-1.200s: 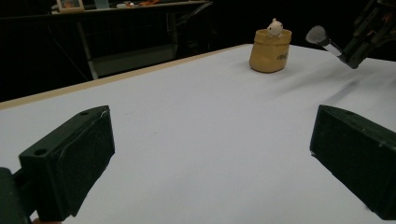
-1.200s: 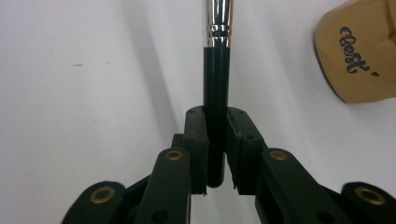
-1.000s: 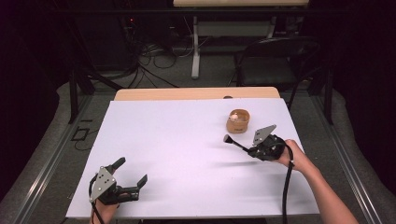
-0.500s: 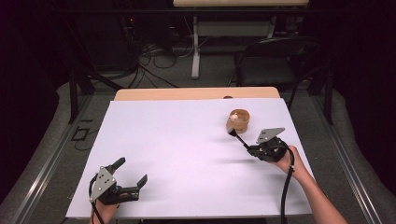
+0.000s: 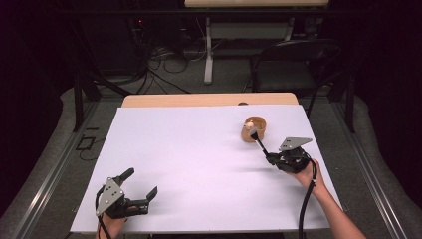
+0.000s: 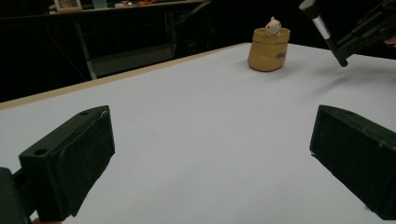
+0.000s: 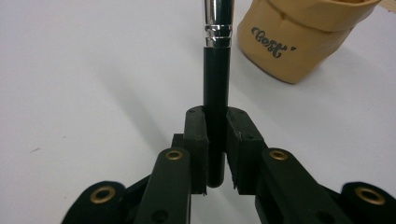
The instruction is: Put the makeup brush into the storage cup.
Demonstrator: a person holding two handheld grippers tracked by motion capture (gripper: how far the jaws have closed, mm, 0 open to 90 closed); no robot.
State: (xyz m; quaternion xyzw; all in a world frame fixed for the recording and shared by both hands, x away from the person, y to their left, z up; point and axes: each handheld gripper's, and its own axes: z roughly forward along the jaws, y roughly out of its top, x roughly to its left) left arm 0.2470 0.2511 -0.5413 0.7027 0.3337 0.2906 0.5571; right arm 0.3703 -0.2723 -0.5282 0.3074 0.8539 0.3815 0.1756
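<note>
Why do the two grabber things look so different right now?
The left gripper has its jaws spread wide and holds nothing, while the right gripper is squeezed shut on a black brush. The left gripper sits near the front edge of the white table, away from everything; the right gripper is beside the tan pouch. Both are black, hand-held, with trailing cables.

A tan fabric pouch (image 7: pixel 303 37) with dark script lettering, a black silver-banded brush handle (image 7: pixel 217 70) and a white tabletop (image 5: pixel 199 164) are seen.
</note>
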